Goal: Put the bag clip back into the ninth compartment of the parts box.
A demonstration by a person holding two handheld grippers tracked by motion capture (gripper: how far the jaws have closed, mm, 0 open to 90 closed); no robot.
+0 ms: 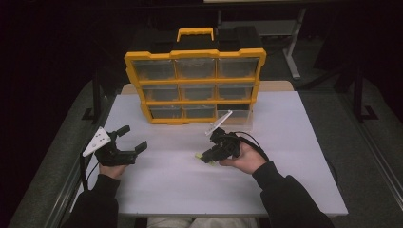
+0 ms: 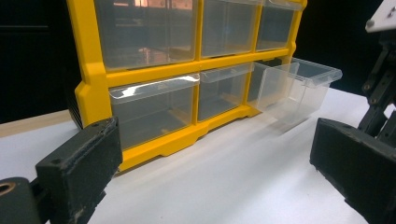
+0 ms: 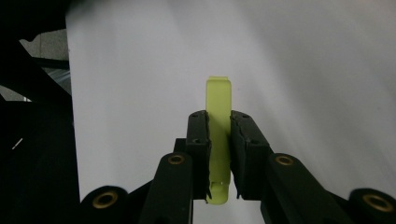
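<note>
A yellow parts organizer (image 1: 195,85) with clear drawers stands at the back of the white table (image 1: 285,156). Its bottom right drawer (image 2: 296,88) is pulled out and looks empty. My right gripper (image 1: 205,156) hovers low over the table's middle, shut on a flat yellow-green plastic piece (image 3: 218,126) that sticks out past its jaws; the same yellow-green piece (image 1: 198,156) points left in the high view. At the table's left side my left gripper (image 1: 133,139) is open with nothing between its jaws, aimed toward the organizer (image 2: 154,88).
The organizer has a carry handle (image 1: 195,33) on top. A table leg and frame (image 1: 292,52) stand in the dark behind. The table's left edge (image 1: 102,123) runs close to my left gripper.
</note>
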